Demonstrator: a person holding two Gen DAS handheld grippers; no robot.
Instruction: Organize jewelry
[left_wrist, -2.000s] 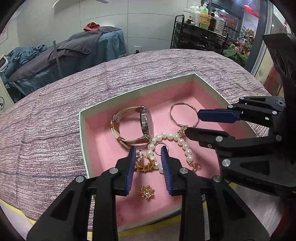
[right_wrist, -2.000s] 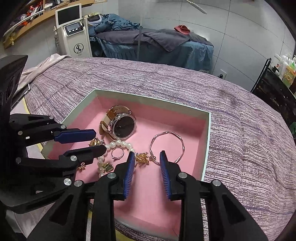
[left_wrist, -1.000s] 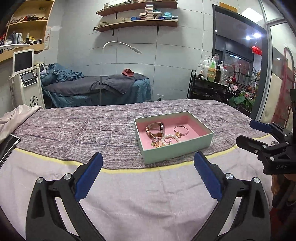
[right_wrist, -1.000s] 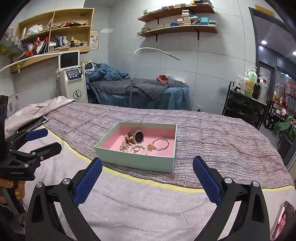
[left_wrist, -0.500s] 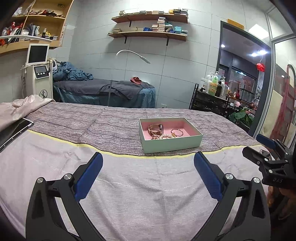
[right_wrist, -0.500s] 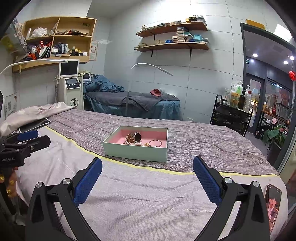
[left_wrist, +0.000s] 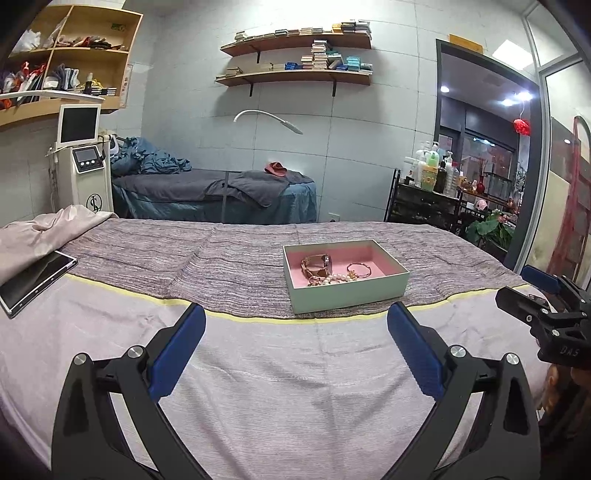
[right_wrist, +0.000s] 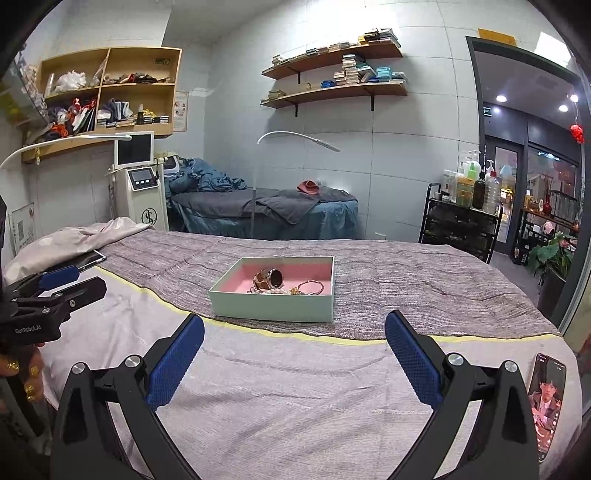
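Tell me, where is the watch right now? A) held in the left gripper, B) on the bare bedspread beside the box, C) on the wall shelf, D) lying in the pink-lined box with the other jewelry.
D: the watch lies inside the box, next to the pearls and a bangle, while the left gripper and right gripper are both open, empty and well short of the box.

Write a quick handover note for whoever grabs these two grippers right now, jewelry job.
Left gripper: open, empty, held back from the box.
Right gripper: open, empty, also held back.
Box sits on the striped blanket; watch, pearl string and bangle lie together inside.
Done: all visible jewelry is in the box.
Left: tidy the clustered pieces, if wanted.
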